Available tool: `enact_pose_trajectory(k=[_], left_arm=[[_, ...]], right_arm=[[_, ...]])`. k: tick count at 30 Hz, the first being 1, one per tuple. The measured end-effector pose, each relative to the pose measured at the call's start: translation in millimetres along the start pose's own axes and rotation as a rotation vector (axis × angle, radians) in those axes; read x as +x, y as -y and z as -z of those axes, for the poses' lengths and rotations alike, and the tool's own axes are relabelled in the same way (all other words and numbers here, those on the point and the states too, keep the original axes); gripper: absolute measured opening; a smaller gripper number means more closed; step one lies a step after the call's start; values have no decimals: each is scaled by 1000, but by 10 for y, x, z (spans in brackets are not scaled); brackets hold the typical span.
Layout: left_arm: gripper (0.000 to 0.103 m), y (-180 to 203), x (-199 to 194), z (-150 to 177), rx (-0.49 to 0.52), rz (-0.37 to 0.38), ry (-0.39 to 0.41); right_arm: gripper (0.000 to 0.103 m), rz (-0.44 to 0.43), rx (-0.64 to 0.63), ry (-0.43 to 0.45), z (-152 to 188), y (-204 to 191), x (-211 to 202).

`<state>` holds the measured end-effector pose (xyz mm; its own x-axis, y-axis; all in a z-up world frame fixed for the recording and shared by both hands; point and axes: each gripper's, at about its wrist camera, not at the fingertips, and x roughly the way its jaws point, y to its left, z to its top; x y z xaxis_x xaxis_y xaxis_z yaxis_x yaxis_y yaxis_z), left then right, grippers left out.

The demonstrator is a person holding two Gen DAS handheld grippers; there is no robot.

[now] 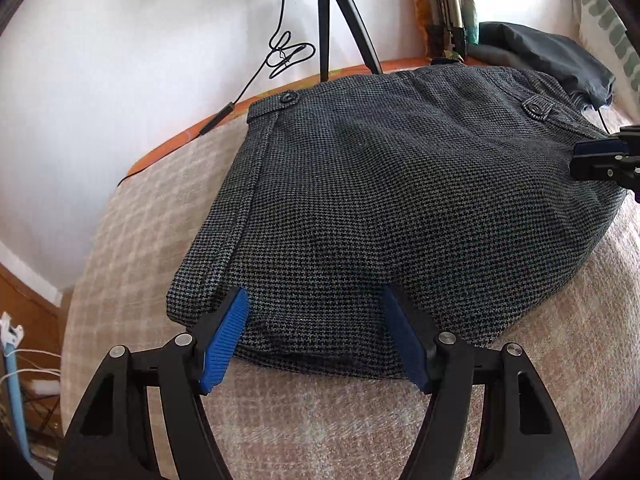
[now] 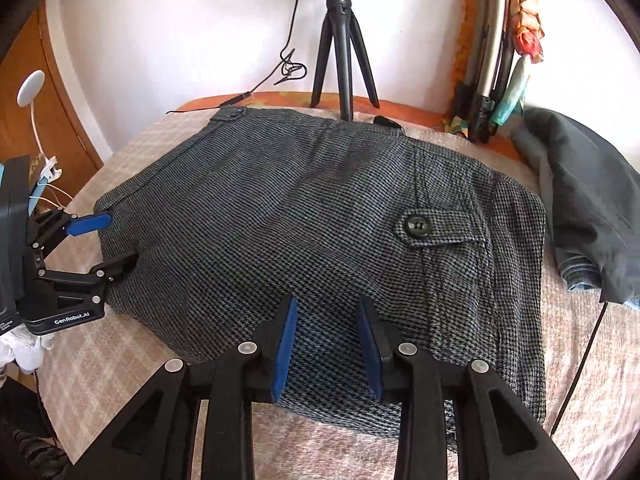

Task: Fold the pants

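Grey houndstooth pants (image 1: 380,200) lie folded into a compact bundle on a beige checked bedspread (image 1: 320,432); they also show in the right wrist view (image 2: 300,220), with a buttoned tab (image 2: 418,225) on top. My left gripper (image 1: 316,300) is open, its blue pads straddling the near folded edge, holding nothing. It also shows at the left of the right wrist view (image 2: 120,240). My right gripper (image 2: 327,312) is open over the pants' near edge, empty; its tip appears at the right of the left wrist view (image 1: 592,160).
A black tripod (image 2: 340,52) stands at the far edge against the white wall, with a dangling cable (image 2: 292,68). A dark garment pile (image 2: 588,200) lies at the right. A wooden cabinet (image 2: 60,92) stands at left. A black cable (image 2: 580,372) runs across the bedspread at right.
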<state>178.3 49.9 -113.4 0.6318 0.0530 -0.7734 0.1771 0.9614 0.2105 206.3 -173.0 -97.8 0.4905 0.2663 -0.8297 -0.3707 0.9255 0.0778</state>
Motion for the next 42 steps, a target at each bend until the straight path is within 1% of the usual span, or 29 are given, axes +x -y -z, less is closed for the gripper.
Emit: enact_pose_trajectory(k=[1, 3, 5, 7, 8, 10, 11, 12, 14, 15, 16, 18, 20, 21, 22, 23, 24, 27, 28, 29, 30, 31, 33, 36, 37, 39, 41, 42], left_arm=[[70, -9, 0, 6, -5, 6, 0], [69, -24, -26, -4, -8, 9, -7], [69, -49, -91, -41, -23, 0, -3], [69, -81, -176, -107, -53, 10, 22], [69, -89, -220, -150, -65, 18, 36], [69, -64, -274, -262, -76, 27, 64], [69, -22, -275, -329, -74, 32, 73], [69, 23, -269, -386, -71, 34, 82], [69, 152, -232, -493, -62, 52, 96], [69, 234, -195, -545, -49, 62, 97], [69, 318, -147, -594, -33, 68, 100], [69, 498, -27, -667, 14, 73, 104], [69, 633, 104, -676, 56, 56, 90], [69, 679, 182, -658, 71, 49, 74], [69, 715, 259, -627, 84, 40, 58], [70, 735, 322, -593, 95, 29, 49], [71, 722, 322, -569, 87, 27, 74], [70, 657, 303, -582, 67, 49, 61], [70, 626, 269, -598, 58, 53, 67], [70, 592, 224, -617, 45, 50, 81], [70, 558, 179, -645, 27, 48, 95], [70, 533, 156, -683, 9, 51, 104], [70, 513, 139, -758, -16, 52, 118], [70, 604, 173, -837, -14, 48, 133], [70, 656, 204, -849, -9, 50, 132], [70, 774, 313, -850, 4, 70, 105], [70, 876, 447, -825, 24, 56, 72], [70, 905, 472, -803, 33, 44, 78]], right_arm=[[32, -18, 3, -12, 35, 48, 33], [32, -29, -7, 1, 83, 86, -27], [33, -38, 30, 24, 91, 147, -175], [37, -48, 101, 59, 132, 227, -383], [38, -36, 138, 72, 167, 243, -469], [45, -5, 235, 92, 291, 377, -622], [54, 8, 296, 96, 374, 460, -683], [61, 19, 349, 96, 453, 530, -736], [61, 53, 432, 113, 629, 660, -819], [63, 71, 477, 122, 717, 717, -845], [64, 69, 526, 117, 801, 774, -840], [66, 25, 606, 100, 903, 874, -753], [66, -4, 667, 71, 986, 941, -616], [66, -26, 692, 77, 1013, 960, -570], [67, -22, 698, 115, 1030, 961, -596], [67, -34, 701, 126, 1013, 970, -585], [67, -64, 709, 137, 989, 976, -570], [69, -115, 736, 151, 927, 985, -483], [70, -125, 746, 165, 921, 982, -468], [70, -152, 766, 176, 919, 985, -446], [71, -178, 786, 180, 927, 981, -428], [71, -186, 787, 177, 913, 968, -408], [70, -144, 761, 187, 845, 933, -377], [67, -109, 785, 231, 815, 934, -348], [65, -84, 784, 240, 800, 922, -343], [53, -34, 774, 243, 748, 888, -333], [45, -8, 765, 247, 689, 860, -341], [41, 2, 759, 252, 664, 848, -354]])
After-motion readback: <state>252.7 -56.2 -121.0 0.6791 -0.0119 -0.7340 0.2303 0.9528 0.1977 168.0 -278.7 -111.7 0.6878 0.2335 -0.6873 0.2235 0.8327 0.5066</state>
